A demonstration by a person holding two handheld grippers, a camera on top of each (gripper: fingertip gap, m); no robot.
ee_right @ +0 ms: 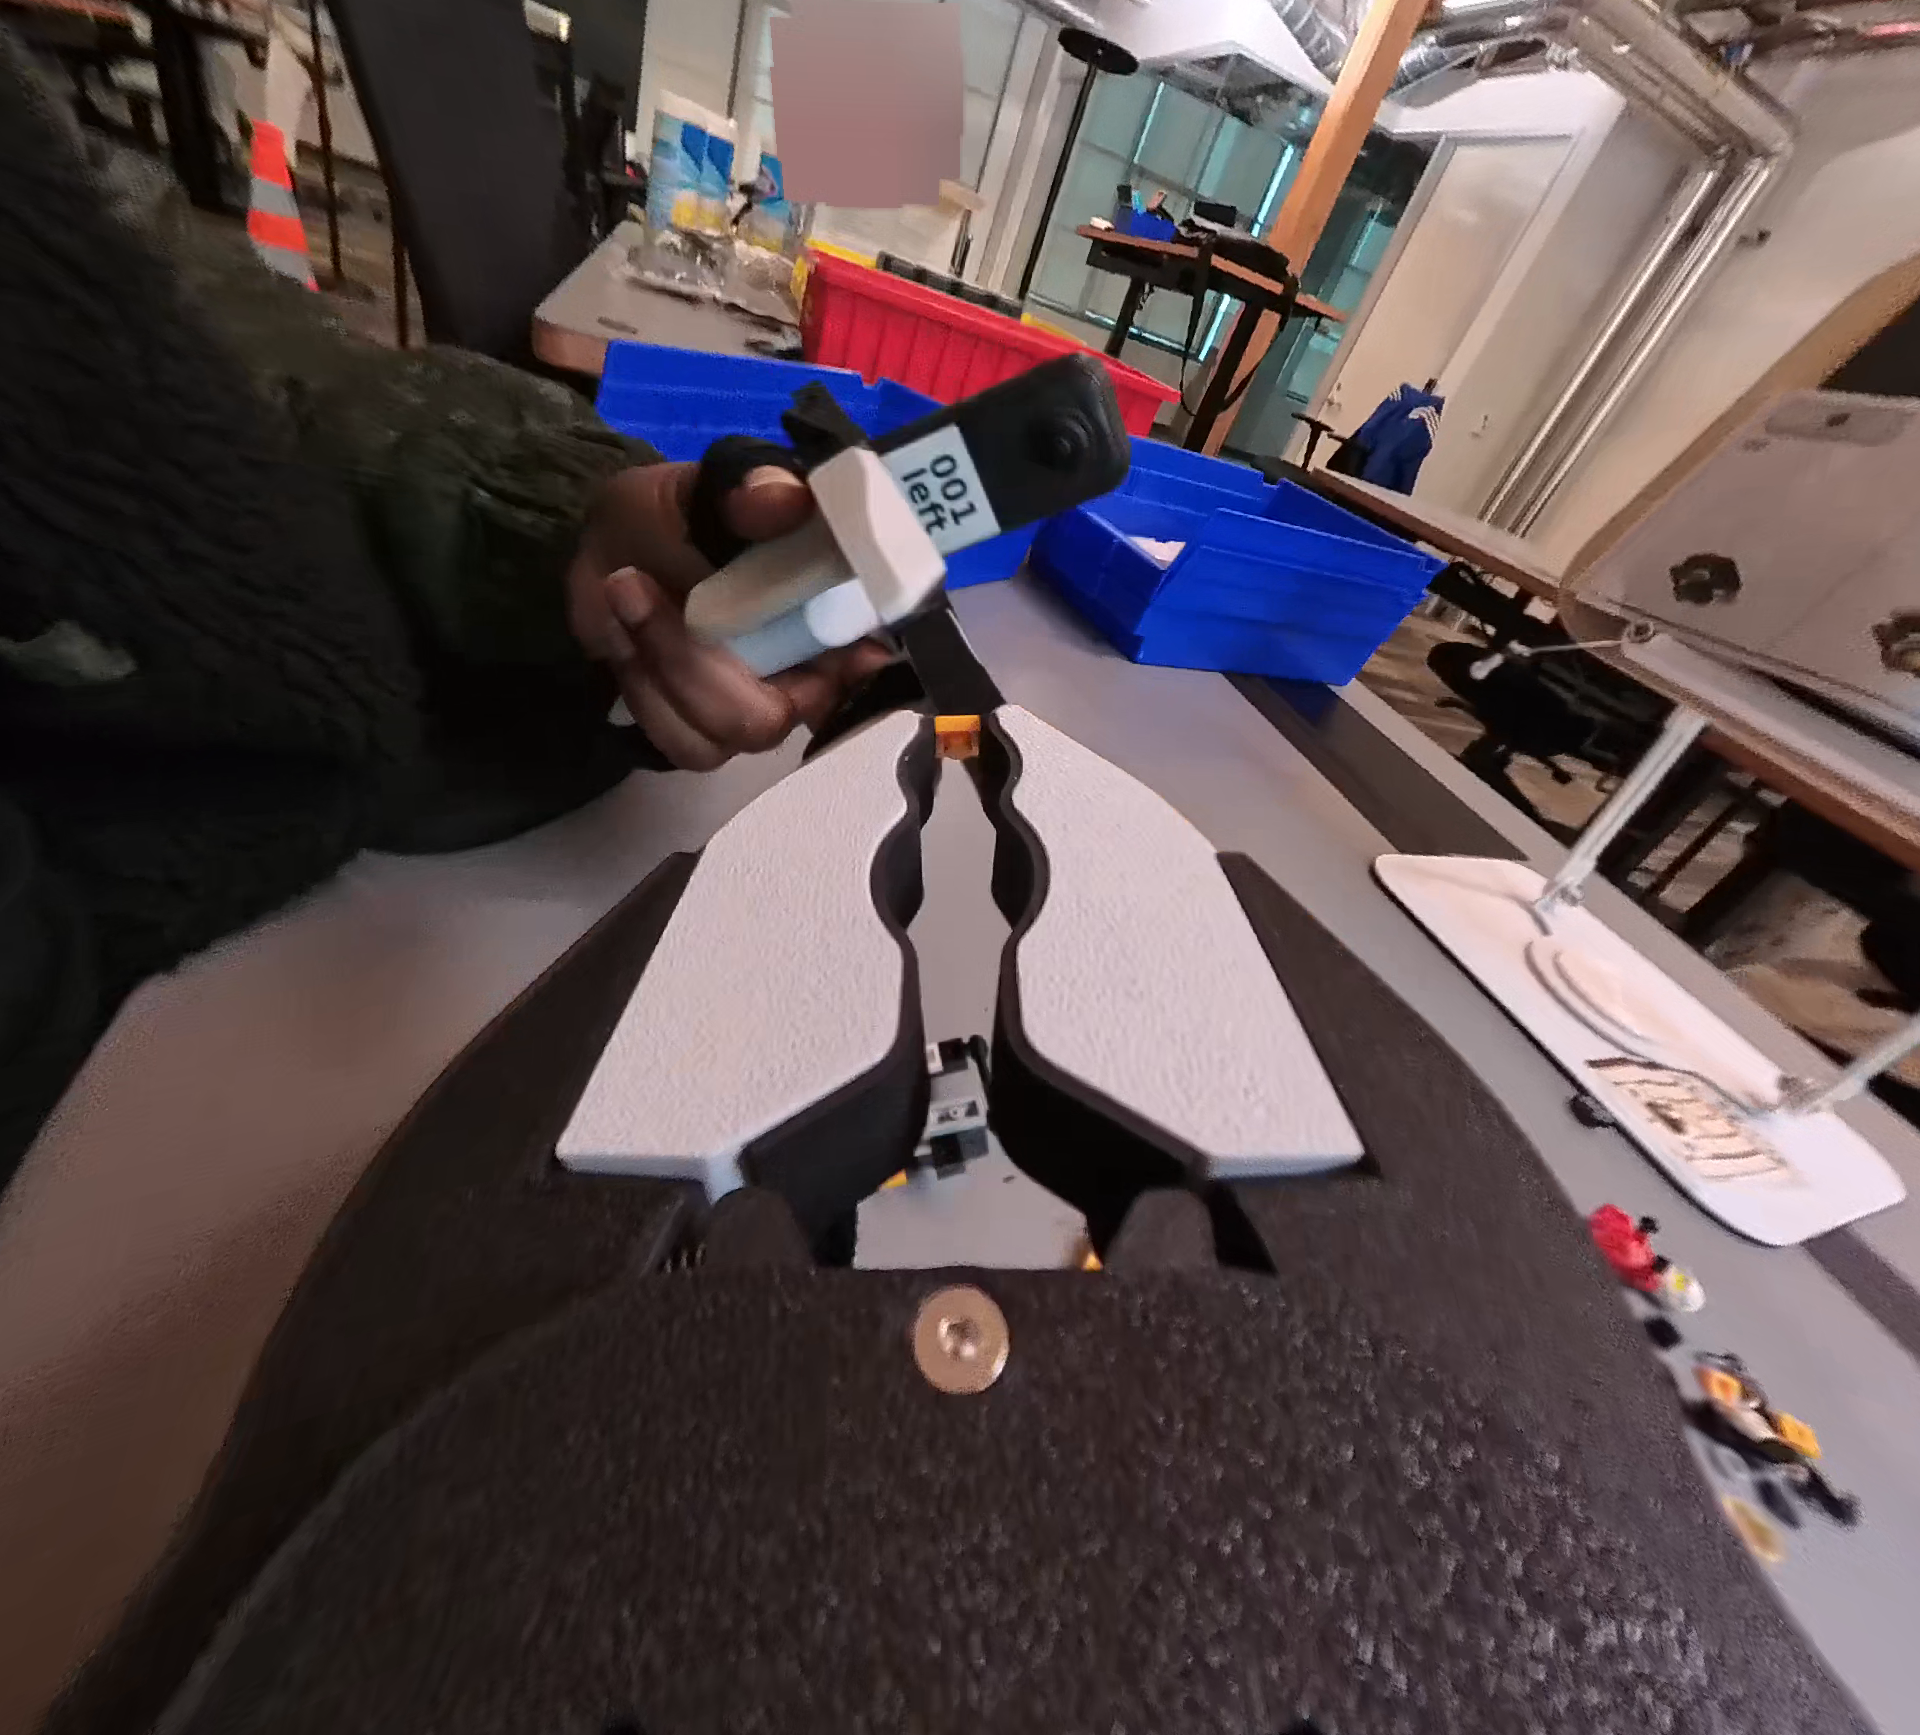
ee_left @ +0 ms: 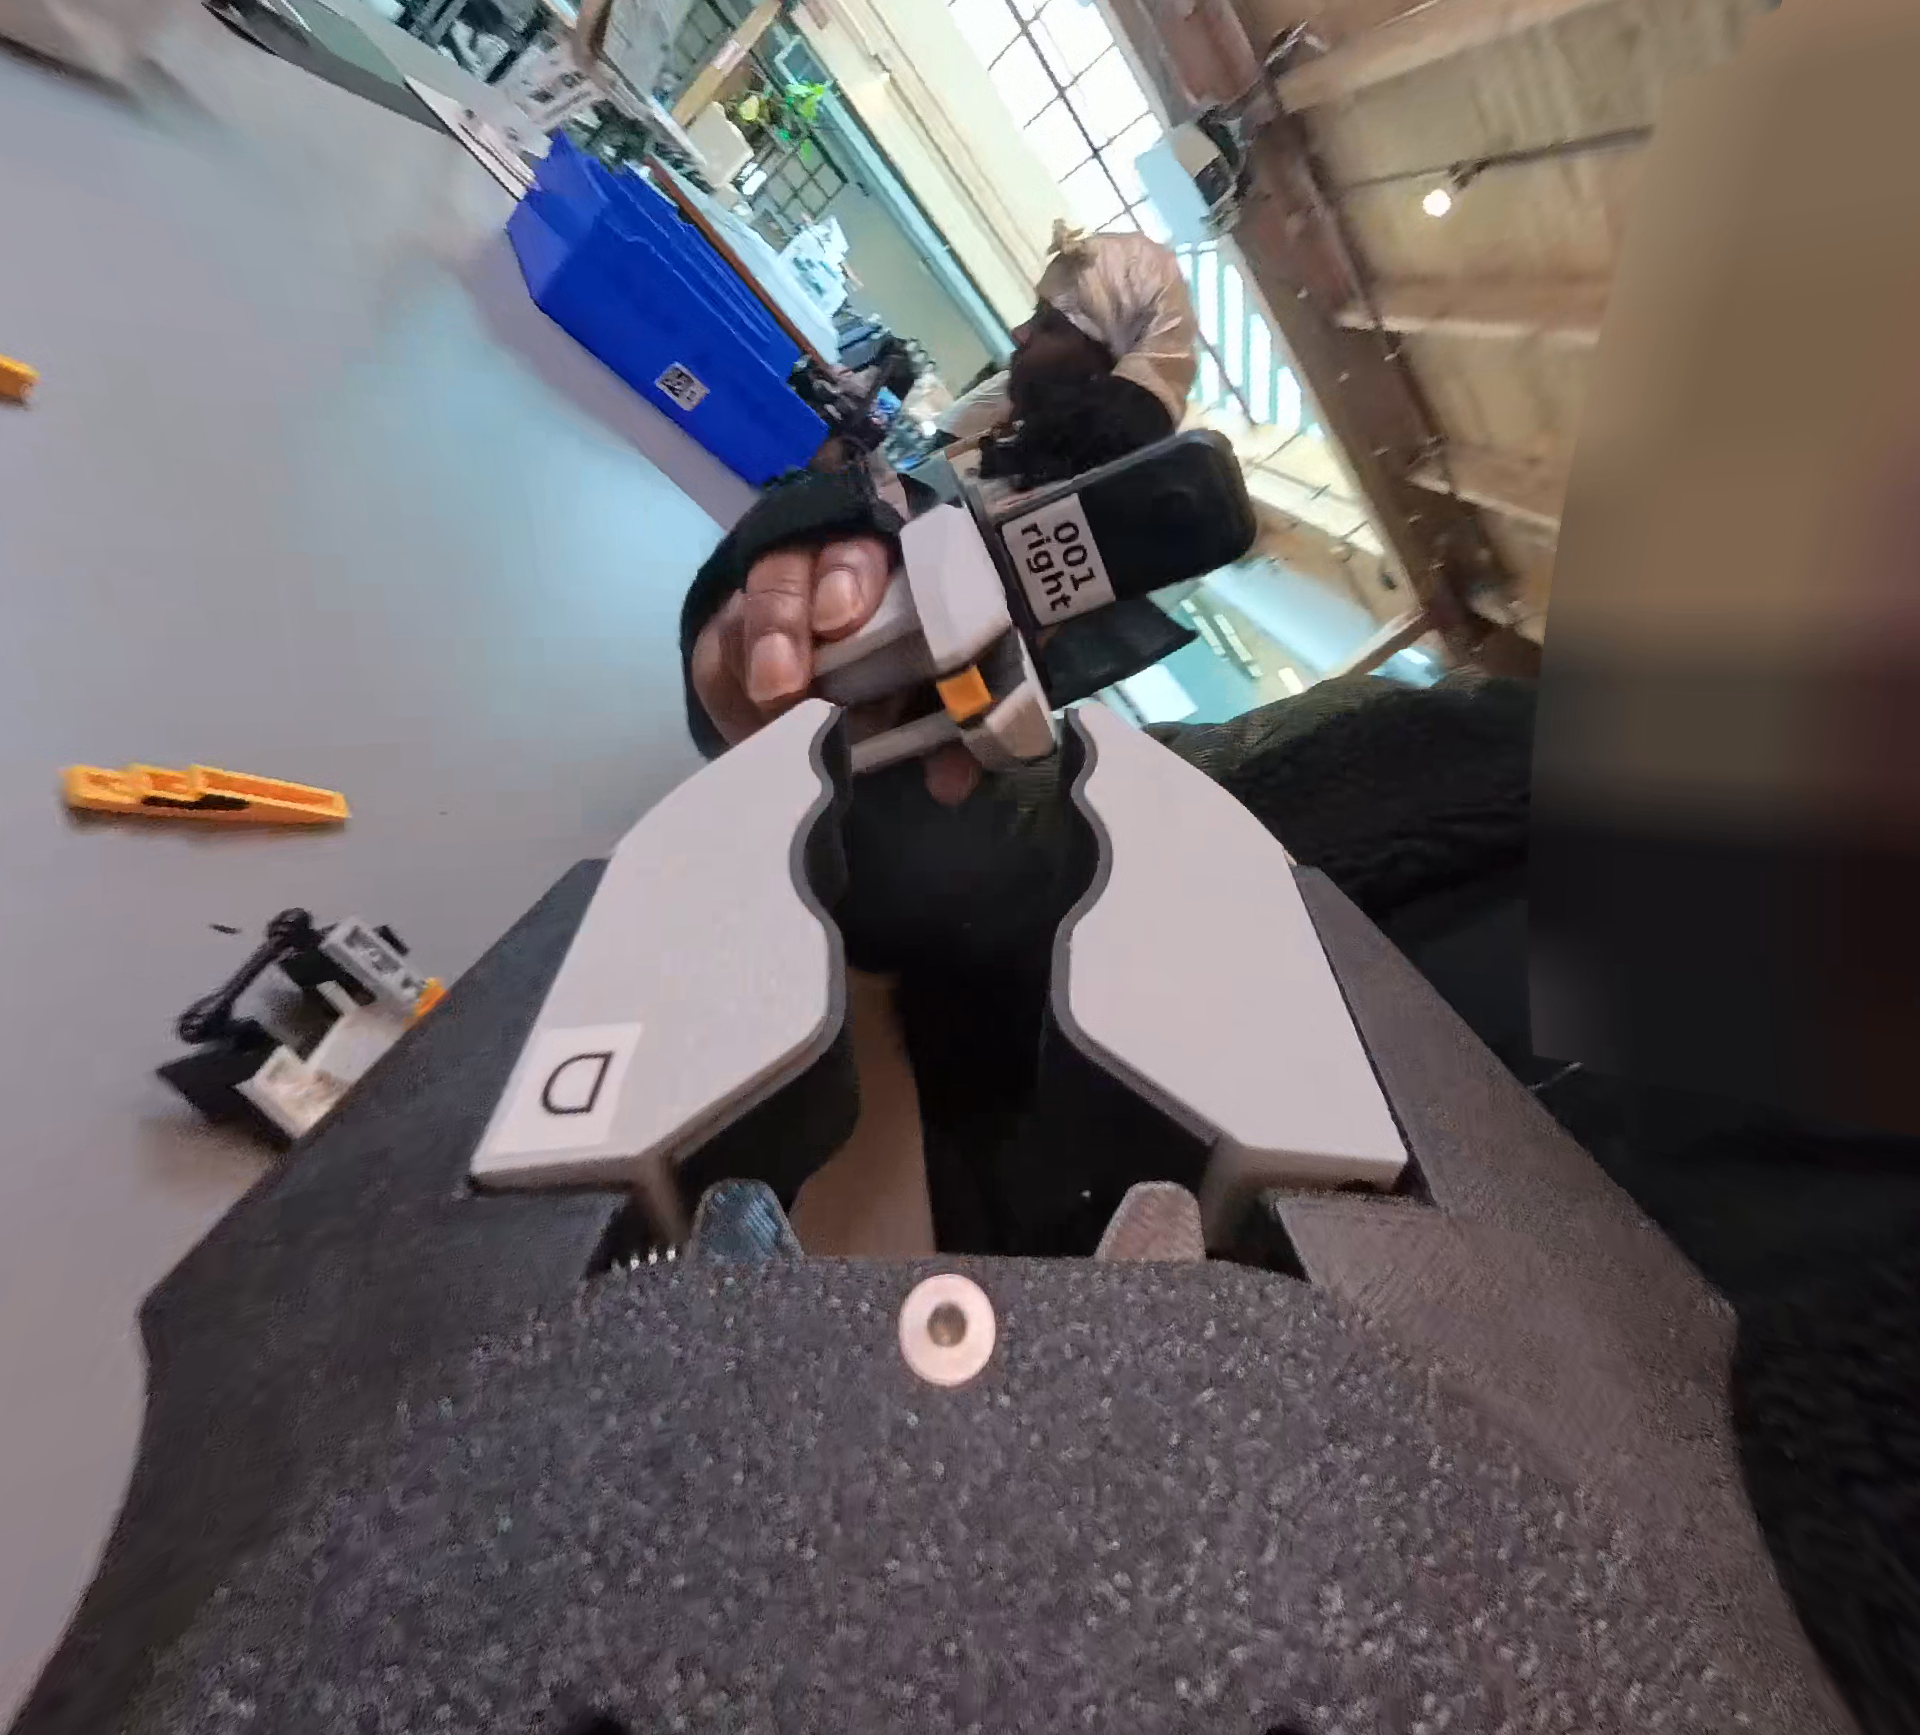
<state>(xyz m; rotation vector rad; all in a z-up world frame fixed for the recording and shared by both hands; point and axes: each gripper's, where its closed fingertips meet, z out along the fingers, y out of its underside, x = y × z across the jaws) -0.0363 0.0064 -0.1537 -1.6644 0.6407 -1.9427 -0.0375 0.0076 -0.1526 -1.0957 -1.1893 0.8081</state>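
Note:
My right gripper (ee_right: 958, 755) is shut on a small orange brick (ee_right: 958, 736), pinched at its very fingertips above the grey table (ee_right: 1195, 750). The left wrist view shows the same brick (ee_left: 964, 693) in the right gripper (ee_left: 982, 719). My left gripper (ee_left: 956, 729) has its fingertips on either side of the right gripper's tips and the brick. Its right fingertip (ee_left: 1086, 750) touches the right gripper's finger end. I cannot tell whether its pads press on anything. In the right wrist view the left gripper (ee_right: 971, 698) comes down from above, and its black finger meets the brick.
Blue bins (ee_right: 1247, 563) and a red bin (ee_right: 935, 324) stand at the table's far side. Long orange pieces (ee_left: 208, 792) and a small grey and black brick assembly (ee_left: 301, 1010) lie on the table. A white base plate with a wire stand (ee_right: 1621, 1031) and loose small bricks (ee_right: 1756, 1425) are at the right. Less than 4 cm separates the two grippers' tips.

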